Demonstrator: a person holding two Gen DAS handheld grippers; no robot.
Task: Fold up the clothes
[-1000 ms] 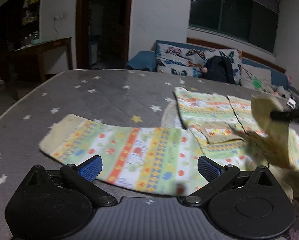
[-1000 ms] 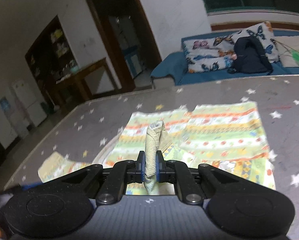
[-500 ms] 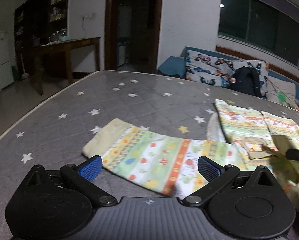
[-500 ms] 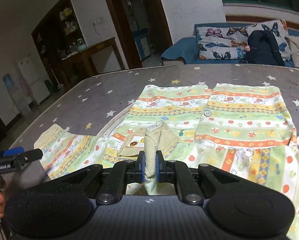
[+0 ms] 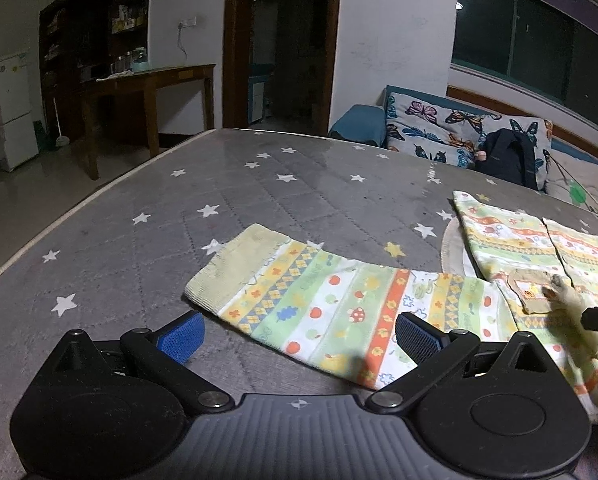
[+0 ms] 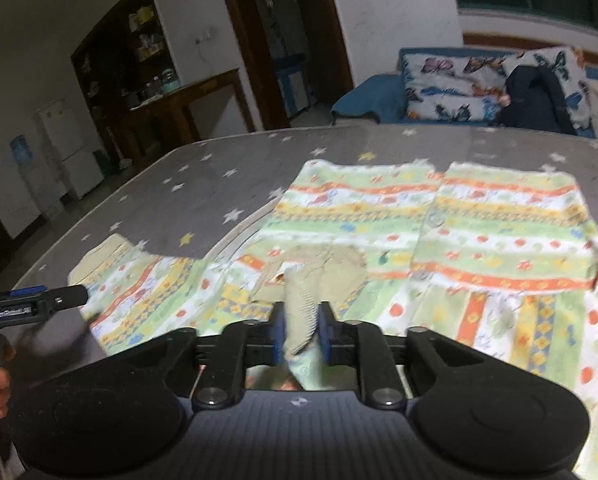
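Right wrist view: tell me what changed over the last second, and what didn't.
The right hand-held gripper has carried the beige cuff down from its raised position toward the patterned shirt, and its pads now stand a little wider around it. The left hand-held gripper swung left along the outstretched sleeve. Unchanged: left hand-held gripper open and empty, shirt flat on the star-print mattress.

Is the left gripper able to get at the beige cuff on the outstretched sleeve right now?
Probably yes. The left tongs are open and empty, and the beige cuff lies flat on the grey star mattress just ahead of them with nothing on it. The right tongs are off to the side.
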